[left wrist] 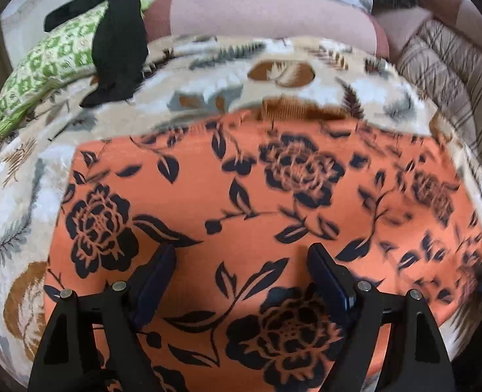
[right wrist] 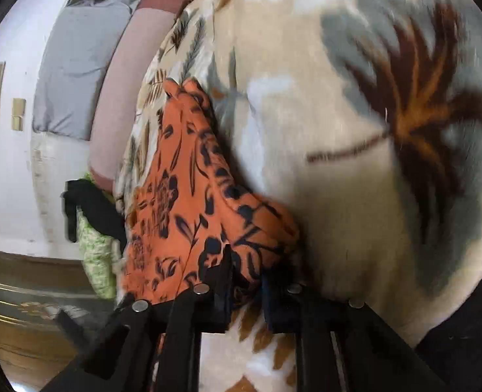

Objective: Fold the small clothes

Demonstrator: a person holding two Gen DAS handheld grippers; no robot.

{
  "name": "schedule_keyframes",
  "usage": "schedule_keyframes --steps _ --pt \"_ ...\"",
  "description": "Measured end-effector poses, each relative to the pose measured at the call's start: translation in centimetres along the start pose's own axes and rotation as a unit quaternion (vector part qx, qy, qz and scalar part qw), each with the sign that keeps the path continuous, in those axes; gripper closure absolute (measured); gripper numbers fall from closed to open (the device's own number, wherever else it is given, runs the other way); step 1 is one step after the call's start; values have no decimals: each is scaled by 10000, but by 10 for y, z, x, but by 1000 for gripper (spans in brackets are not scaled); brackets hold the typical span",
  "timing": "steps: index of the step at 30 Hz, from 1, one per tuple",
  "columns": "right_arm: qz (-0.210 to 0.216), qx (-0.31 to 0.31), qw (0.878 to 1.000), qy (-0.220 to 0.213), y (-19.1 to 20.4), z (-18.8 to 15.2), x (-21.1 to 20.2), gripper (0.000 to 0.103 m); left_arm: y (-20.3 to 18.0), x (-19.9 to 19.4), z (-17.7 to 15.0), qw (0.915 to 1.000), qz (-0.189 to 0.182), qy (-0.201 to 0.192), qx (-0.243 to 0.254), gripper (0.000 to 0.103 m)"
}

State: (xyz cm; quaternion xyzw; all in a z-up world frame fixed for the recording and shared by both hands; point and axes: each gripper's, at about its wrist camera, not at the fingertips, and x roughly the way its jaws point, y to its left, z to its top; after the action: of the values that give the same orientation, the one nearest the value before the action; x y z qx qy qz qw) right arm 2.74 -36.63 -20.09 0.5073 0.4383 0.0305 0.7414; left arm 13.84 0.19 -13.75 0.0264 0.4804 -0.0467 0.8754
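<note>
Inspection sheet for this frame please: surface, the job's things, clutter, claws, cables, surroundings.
Surface: plush leaf-print blanket covering the bed.
Job's things: orange floral garment spread on the blanket; one edge bunched at the right claw.
Clutter: black garment draped over a green patterned cloth at the blanket's edge.
Claws: left claw open above the orange garment; right claw closed on its edge.
Cables: nothing seen.
Surroundings: pink pillow, grey pillow, striped brown bedding, white wall.
</note>
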Motion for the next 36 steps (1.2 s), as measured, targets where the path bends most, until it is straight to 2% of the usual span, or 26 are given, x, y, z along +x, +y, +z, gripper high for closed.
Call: schedule_keyframes --steps 1,2,3,5,7,9,12,14,16,17,19,21,23,26,29,30,32,34,35,36 --pt "-54 -138 9999 -13 4 1 -8 62 1 1 -1 10000 33 -42 18 20" --pt "-127 -320 9993 -140 9 5 -24 33 2 1 -1 10000 48 -64 23 20" --pt "-151 -416 9985 -320 12 8 -38 29 2 2 0 10000 34 -54 -5 20" --pt "-106 -717 9955 -619 24 23 -57 29 2 5 1 10000 29 -48 -42 18" --pt "-6 -1108 9924 -539 45 47 -52 29 2 8 1 10000 53 -48 -36 17" --pt "148 -1382 9902 -147 63 76 -24 29 0 8 0 9999 84 -83 -3 17" --pt "-54 -1834 9827 262 85 116 37 29 0 9 -1 9999 72 -104 39 16" --pt "-214 -1830 9820 419 85 137 71 29 1 10 0 9999 30 -100 46 15" --pt "-87 -1560 9845 800 75 154 103 48 2 12 0 9999 7 -118 70 14" --pt "-72 -1522 9840 922 79 153 112 86 3 12 0 9999 -4 -137 95 13" --pt "-143 -1976 9780 657 98 147 100 88 4 12 -1 9998 -43 -174 133 13" --pt "-227 -2024 9787 264 101 149 87 89 4 13 -2 9996 -60 -211 160 12" --pt "-929 -1851 9777 350 78 156 111 89 2 15 -1 9996 -14 -188 198 12" --pt "-625 -1734 9826 219 78 154 98 79 6 13 2 9998 -89 -115 116 12" --pt "-771 -1853 9793 -251 97 142 63 46 10 7 2 9999 -122 -90 34 12" --pt "-641 -1983 9774 -342 108 131 52 46 12 3 1 9998 -138 -115 -25 12" --pt "-270 -2192 9751 -203 124 106 39 46 20 -12 -1 9993 -234 -216 -193 12" --pt "224 -2388 9705 250 131 74 40 38 36 -40 -7 9972 -364 -489 -428 12" --pt "347 -2484 9667 507 129 60 47 32 45 -54 -10 9958 -408 -619 -540 12" --pt "173 -2565 9639 695 121 51 56 32 59 -68 -15 9940 -427 -729 -692 12"
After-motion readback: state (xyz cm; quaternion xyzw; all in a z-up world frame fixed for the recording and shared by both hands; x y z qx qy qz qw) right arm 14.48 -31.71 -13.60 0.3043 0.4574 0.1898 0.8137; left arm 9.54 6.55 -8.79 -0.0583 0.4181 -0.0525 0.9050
